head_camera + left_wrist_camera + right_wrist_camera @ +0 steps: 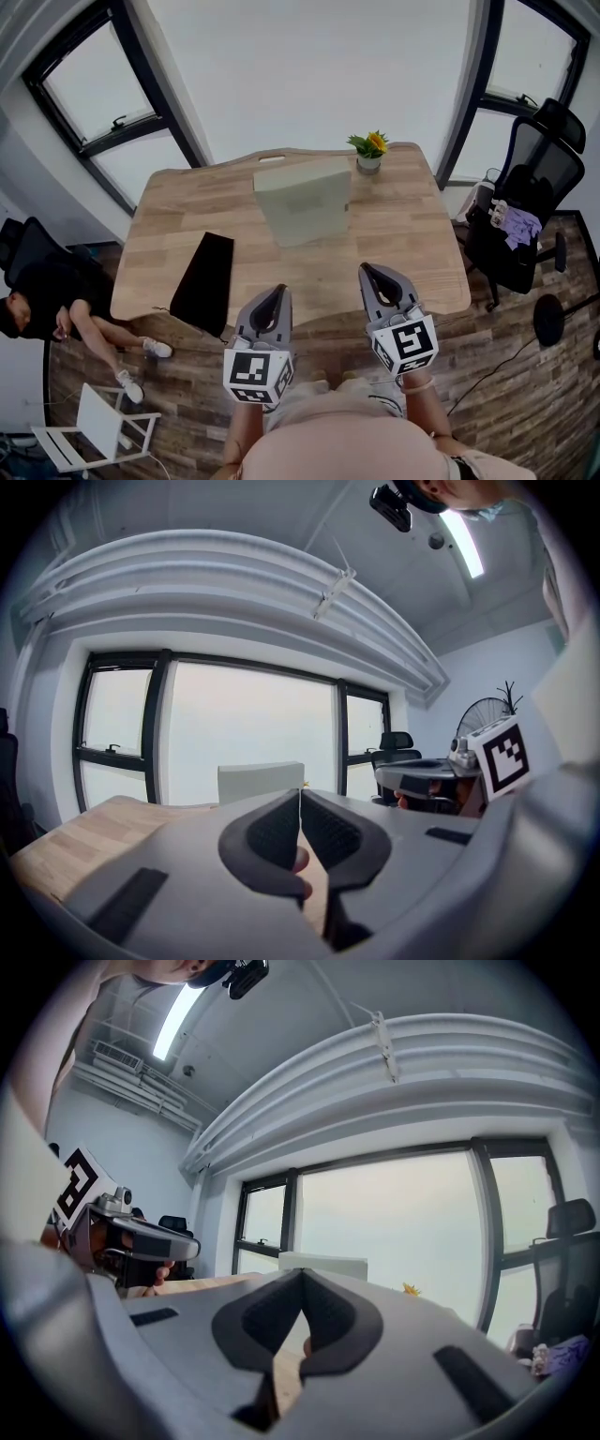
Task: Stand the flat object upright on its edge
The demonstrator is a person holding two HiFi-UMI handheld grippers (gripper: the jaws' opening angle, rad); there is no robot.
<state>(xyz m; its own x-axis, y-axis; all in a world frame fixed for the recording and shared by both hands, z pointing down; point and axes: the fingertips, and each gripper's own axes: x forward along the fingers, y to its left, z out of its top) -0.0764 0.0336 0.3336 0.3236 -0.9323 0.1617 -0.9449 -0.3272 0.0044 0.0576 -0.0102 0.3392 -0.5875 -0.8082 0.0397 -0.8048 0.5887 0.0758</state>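
A pale green flat board (302, 202) stands upright on its edge near the middle back of the wooden table (412, 234). It also shows ahead in the left gripper view (261, 782) and in the right gripper view (323, 1264). A black flat slab (203, 281) lies on the table's left front, overhanging the edge. My left gripper (277, 292) and right gripper (368, 272) hover over the front edge, well short of the board. Both are shut with nothing between the jaws, as the left gripper (300, 794) and right gripper (302, 1274) show in their own views.
A small potted plant with a yellow flower (368, 148) stands at the table's back right. A black office chair (530, 211) stands to the right. A person (56, 309) sits on the floor at the left, beside a white folding frame (94, 427). Windows line the back wall.
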